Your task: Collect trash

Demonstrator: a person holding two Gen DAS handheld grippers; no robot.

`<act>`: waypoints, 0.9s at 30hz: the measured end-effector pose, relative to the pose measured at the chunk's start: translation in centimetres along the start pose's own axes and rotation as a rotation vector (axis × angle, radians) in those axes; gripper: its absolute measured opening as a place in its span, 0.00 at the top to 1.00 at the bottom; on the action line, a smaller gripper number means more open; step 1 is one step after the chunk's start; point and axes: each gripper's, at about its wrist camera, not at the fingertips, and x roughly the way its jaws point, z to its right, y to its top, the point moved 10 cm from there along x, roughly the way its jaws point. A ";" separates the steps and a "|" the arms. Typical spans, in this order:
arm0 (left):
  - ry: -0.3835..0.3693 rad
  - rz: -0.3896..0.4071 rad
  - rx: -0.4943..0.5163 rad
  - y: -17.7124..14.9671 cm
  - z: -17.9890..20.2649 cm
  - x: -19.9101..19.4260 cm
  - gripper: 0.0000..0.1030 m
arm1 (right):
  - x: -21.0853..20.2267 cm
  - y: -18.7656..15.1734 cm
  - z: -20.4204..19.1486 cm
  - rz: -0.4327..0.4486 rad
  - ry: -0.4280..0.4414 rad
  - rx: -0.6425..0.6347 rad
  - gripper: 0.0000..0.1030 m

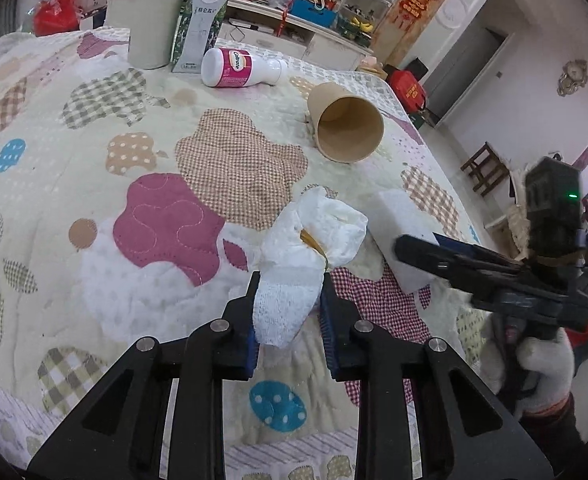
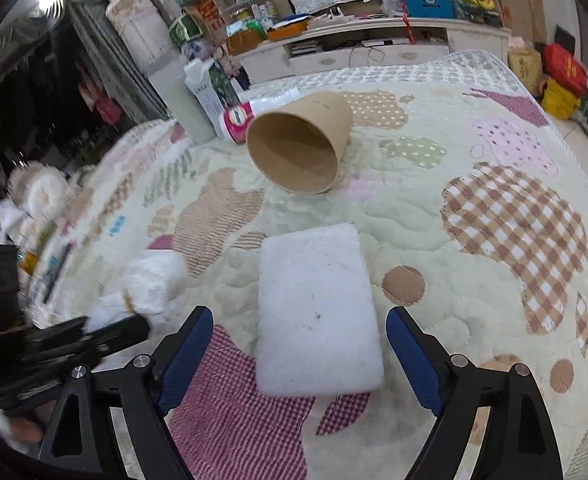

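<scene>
My left gripper is shut on a crumpled white tissue and holds it just over the quilt; the tissue also shows in the right wrist view. My right gripper is open, its blue pads on either side of a white foam block that lies flat on the quilt. In the left wrist view the block lies under the right gripper's fingers. A brown paper cup lies on its side, mouth toward me. A white and pink bottle lies beyond it.
A patchwork quilt covers the bed. A tall white canister and a milk carton stand at the far edge. A cluttered white cabinet stands behind the bed. The floor lies off the bed's right edge.
</scene>
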 end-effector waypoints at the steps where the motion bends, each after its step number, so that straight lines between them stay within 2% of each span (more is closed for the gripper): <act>1: -0.001 0.000 0.000 -0.1 0.1 0.0 0.78 | 0.5 -0.1 0.1 -0.011 -0.014 -0.003 0.16; 2: -0.002 -0.002 0.000 -0.1 0.1 -0.1 0.78 | 1.0 -0.3 0.3 -0.021 -0.022 -0.004 0.17; 5: -0.007 -0.011 0.005 -0.5 0.4 0.1 0.78 | 0.6 -0.4 0.5 0.001 -0.045 -0.029 0.45; 8: -0.010 -0.012 0.012 -0.7 0.9 0.4 0.78 | -0.1 -0.5 0.8 0.008 -0.018 -0.025 0.46; 16: -0.025 -0.015 0.017 -0.5 2.2 1.0 0.78 | -2.9 -0.7 1.8 0.055 -0.024 -0.012 0.46; 27: -0.037 -0.013 0.037 -0.8 4.4 1.3 0.78 | -4.4 -1.3 2.1 0.073 -0.004 0.002 0.46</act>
